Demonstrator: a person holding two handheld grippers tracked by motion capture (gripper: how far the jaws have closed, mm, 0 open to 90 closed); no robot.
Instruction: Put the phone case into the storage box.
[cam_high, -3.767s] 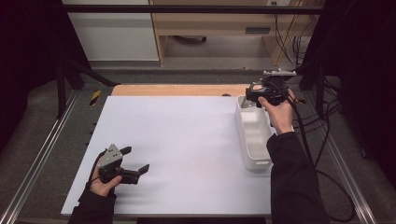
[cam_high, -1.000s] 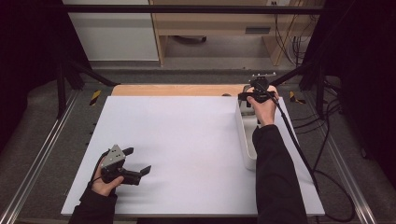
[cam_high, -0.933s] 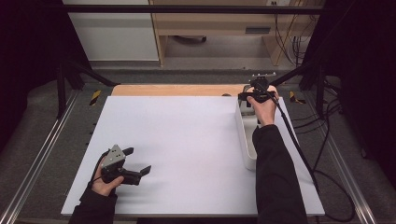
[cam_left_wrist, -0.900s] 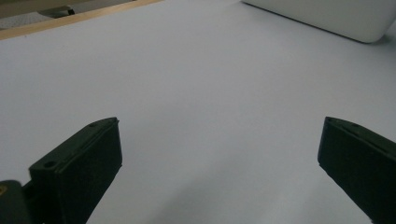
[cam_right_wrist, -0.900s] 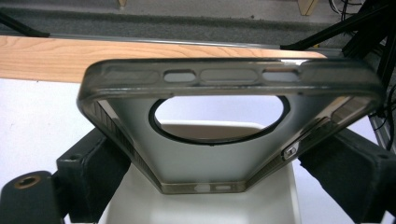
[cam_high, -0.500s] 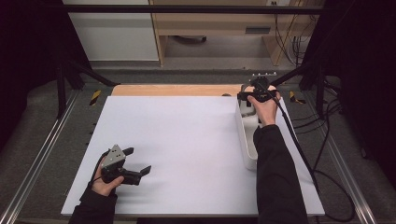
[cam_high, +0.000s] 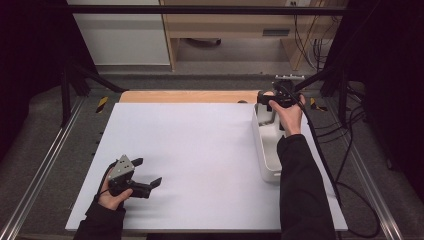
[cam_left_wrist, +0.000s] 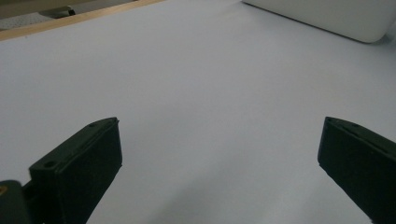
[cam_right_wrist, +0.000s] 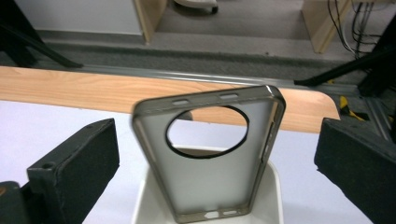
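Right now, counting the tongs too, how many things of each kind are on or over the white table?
Phone case, clear, standing in the bin: 1
White bin: 1
Tongs, the left tongs and the right tongs, both open: 2
Total: 4

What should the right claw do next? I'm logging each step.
Probably close the right claw on the phone case. The case stands in the white tray between the wide-open jaws, not yet gripped. The left claw rests open on the table.
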